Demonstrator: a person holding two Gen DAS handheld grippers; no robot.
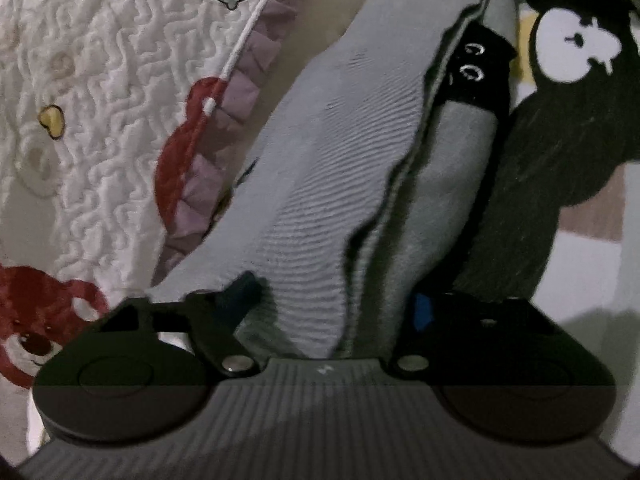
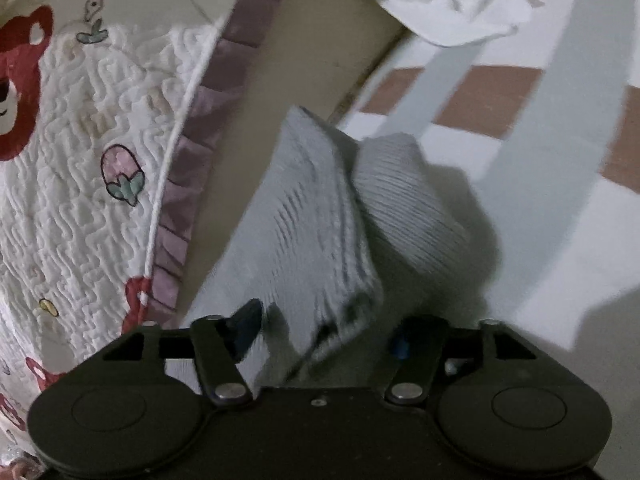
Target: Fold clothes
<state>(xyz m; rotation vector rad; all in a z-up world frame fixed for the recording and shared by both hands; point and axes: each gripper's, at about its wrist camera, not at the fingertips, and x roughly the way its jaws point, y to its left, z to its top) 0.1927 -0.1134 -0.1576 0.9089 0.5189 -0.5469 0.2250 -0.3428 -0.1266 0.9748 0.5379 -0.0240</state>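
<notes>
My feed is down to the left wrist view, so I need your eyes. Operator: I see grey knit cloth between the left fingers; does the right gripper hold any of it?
Observer: Yes. The right gripper is shut on a bunched end of the grey cloth.
Operator: What lies beyond that end on the right side?
Observer: A checked sheet, white with brown squares, runs off past it.
Operator: Anything else on that sheet?
Observer: A crumpled white cloth lies at the far edge, apart from the grey cloth.
</notes>
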